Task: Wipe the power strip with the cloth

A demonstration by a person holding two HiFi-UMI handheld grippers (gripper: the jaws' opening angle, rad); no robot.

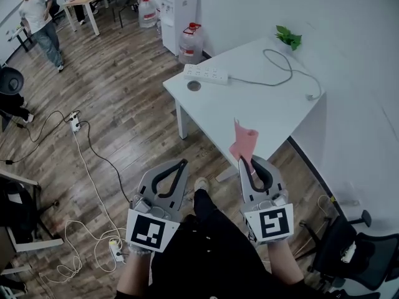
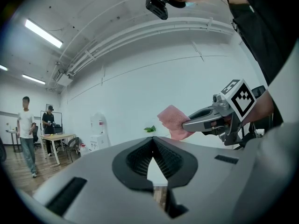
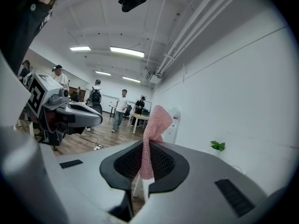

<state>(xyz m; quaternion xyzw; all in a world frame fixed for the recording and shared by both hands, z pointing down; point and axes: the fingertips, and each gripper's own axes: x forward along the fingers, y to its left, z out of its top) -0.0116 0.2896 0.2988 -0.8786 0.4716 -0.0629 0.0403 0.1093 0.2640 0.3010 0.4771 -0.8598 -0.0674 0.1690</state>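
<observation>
A white power strip (image 1: 206,73) lies near the far left corner of the white table (image 1: 262,114), and its grey cable (image 1: 277,73) loops away to the right. My right gripper (image 1: 244,161) is shut on a pink cloth (image 1: 243,141), which stands up from its jaws short of the table's near edge. In the right gripper view the cloth (image 3: 152,139) is pinched between the closed jaws of that gripper (image 3: 145,147). My left gripper (image 1: 181,163) is shut and holds nothing; its jaws meet in the left gripper view (image 2: 153,139). Both grippers hang over the floor.
A small plant (image 1: 288,37) and a dark round disc (image 1: 194,86) sit on the table. A water dispenser (image 1: 177,8) and water bottles (image 1: 190,42) stand behind it. Cables and a floor power strip (image 1: 76,123) cross the wood floor. A person (image 1: 38,20) walks at far left. An office chair (image 1: 349,251) stands at lower right.
</observation>
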